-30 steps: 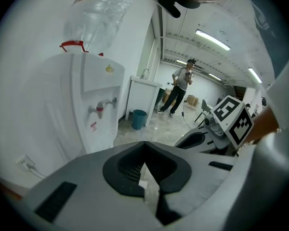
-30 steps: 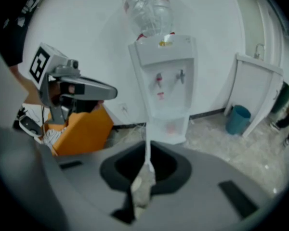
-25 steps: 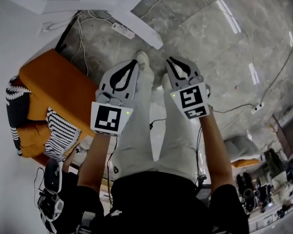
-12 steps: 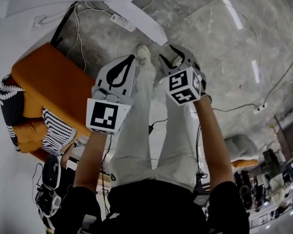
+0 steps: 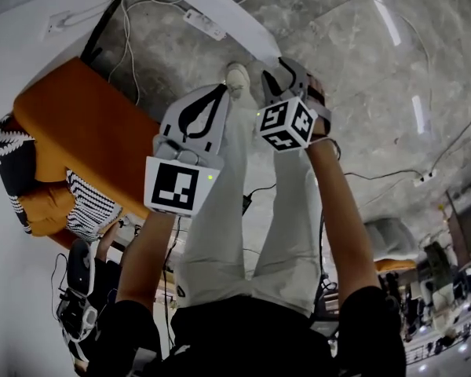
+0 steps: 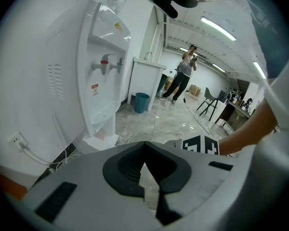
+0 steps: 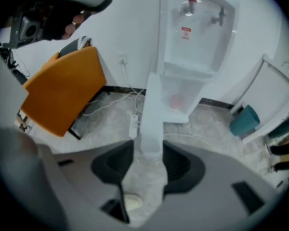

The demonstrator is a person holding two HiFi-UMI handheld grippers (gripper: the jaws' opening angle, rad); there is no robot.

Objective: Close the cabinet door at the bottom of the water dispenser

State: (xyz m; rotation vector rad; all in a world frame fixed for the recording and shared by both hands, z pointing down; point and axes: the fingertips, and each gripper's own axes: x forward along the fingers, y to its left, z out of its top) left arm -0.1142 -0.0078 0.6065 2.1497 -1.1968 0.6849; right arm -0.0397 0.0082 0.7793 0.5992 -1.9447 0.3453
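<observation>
Dispenser [image 7: 197, 42]: top cut off.
Sticker [image 7: 185, 33]: print too small to read.
Cabinet [image 7: 195, 90]: pink shape [image 7: 177, 100] inside, blurred.

White cabinet door [image 7: 151, 114] stands swung open from water dispenser [image 7: 197, 42].

orange seat [image 5: 86, 124] by wall [image 5: 16, 45] | b/w striped cloth [image 5: 86, 208] beside it | white pwr strip [image 5: 204, 24] + cables [image 5: 132, 57] on marble floor [image 5: 361, 93] | teal bin [image 7: 244, 121]

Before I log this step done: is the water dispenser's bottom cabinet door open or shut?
Open. In the right gripper view the cabinet door stands swung out from the water dispenser, its compartment exposed.
</observation>
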